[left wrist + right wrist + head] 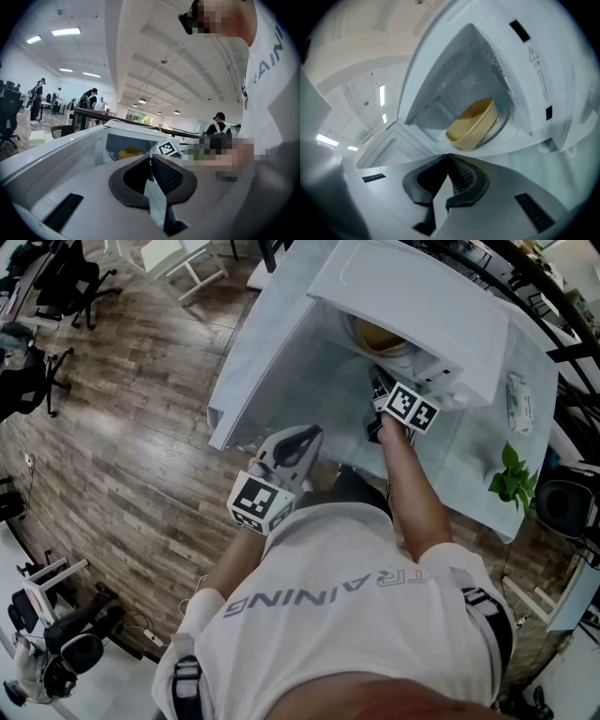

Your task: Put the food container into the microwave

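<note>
The yellow food container [474,125] sits on the turntable inside the white microwave [422,296], tilted in the right gripper view. From the head view only its rim [380,337] shows under the microwave's top. The microwave door [272,362] stands open to the left. My right gripper [380,390] is just in front of the opening, its jaws [448,156] shut with nothing between them, apart from the container. My left gripper [314,432] hangs lower, by the door's edge near my body, also shut and empty [151,157].
The microwave stands on a white table [469,456] with a small green plant [511,479] and a white packet [520,401] at its right. Office chairs [66,282] stand on the wooden floor at the far left. People stand at distant desks [89,101].
</note>
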